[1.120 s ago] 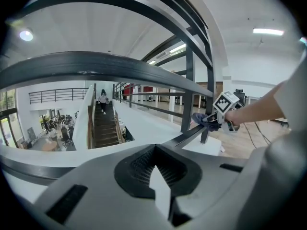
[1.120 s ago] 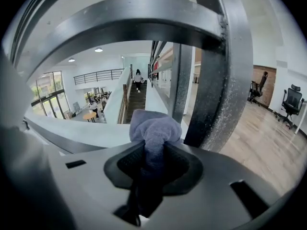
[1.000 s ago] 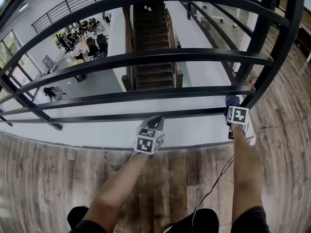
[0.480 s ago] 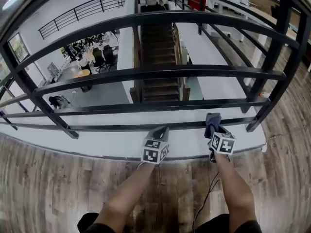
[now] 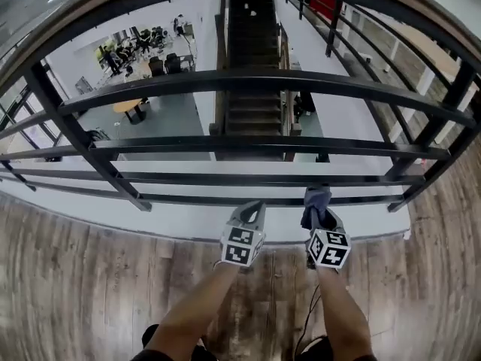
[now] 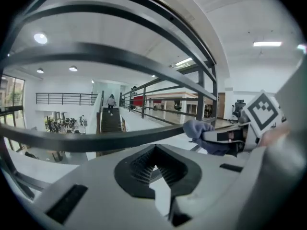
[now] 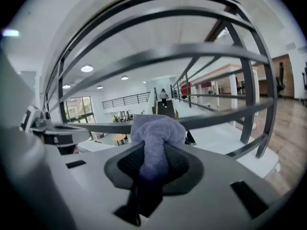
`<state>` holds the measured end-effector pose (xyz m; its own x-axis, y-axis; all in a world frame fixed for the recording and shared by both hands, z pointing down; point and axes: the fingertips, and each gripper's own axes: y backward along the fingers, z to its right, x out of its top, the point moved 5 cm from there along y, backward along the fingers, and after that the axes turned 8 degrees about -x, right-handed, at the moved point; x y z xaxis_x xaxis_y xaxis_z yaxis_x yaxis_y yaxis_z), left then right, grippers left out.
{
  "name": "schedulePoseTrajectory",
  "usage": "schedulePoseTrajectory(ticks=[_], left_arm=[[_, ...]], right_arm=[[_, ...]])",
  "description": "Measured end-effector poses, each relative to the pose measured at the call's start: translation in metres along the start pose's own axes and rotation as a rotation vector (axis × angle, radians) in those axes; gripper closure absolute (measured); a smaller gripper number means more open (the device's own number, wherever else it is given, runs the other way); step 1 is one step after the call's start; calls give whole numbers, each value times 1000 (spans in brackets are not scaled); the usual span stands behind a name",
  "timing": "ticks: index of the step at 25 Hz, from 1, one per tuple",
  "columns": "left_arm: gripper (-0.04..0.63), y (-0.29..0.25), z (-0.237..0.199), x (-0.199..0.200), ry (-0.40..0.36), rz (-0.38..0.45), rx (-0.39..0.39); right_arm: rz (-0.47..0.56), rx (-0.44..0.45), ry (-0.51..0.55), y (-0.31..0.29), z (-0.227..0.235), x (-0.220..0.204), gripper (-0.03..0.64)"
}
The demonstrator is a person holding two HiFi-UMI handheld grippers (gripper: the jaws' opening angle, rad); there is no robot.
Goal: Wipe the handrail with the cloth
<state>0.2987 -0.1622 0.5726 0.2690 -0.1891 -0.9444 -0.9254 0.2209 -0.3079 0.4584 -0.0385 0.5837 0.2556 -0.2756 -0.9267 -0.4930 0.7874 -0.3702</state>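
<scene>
Blue-grey crumpled fabric cloth (image 5: 316,200) is shown clamped between the jaws of the right gripper (image 5: 317,218), with a bunched end protruding forward beyond the jaw tips. In the right gripper view, the cloth (image 7: 154,137) is seen pinched in the dark ribbed pads of that gripper (image 7: 153,169), and its free end is set against one horizontal bar of the black metal handrail (image 7: 216,120). Firm contact with the bar cannot be confirmed.

In the head view, the cloth is located at the lowest, nearest bar of the handrail (image 5: 195,198), right of centre. The left gripper (image 5: 252,210) is held just left of the right one, near the same bar, and the two are not in contact. In the left gripper view, the jaws of the left gripper (image 6: 157,176) are seen brought together with nothing between them. The right gripper (image 6: 225,137) and the cloth (image 6: 199,128) appear at the right of that view.

Each gripper carries a white cube with black square markers (image 5: 242,245), and both are supported by bare forearms (image 5: 188,314). A wood-plank floor (image 5: 83,277) lies on the near side. Beyond the bars, a dark staircase (image 5: 252,74) descends to a lower level.
</scene>
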Motion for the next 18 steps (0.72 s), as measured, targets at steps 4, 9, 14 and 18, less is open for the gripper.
schedulePoseTrajectory(ticks=[4,9,14,18], left_arm=[[598,52,19,52,-6,-7,9],[598,106,46,127,29,5,15],[598,179,96,239,82,-10,9],[598,250,138,307,152,-16,32]], right_arm=[[32,1,97,71,-32,64,523],[17,17,153,144,-53,135,523],[-39,58,111,247,-70,236,523],[-63,99,22,318,-74,300,523]])
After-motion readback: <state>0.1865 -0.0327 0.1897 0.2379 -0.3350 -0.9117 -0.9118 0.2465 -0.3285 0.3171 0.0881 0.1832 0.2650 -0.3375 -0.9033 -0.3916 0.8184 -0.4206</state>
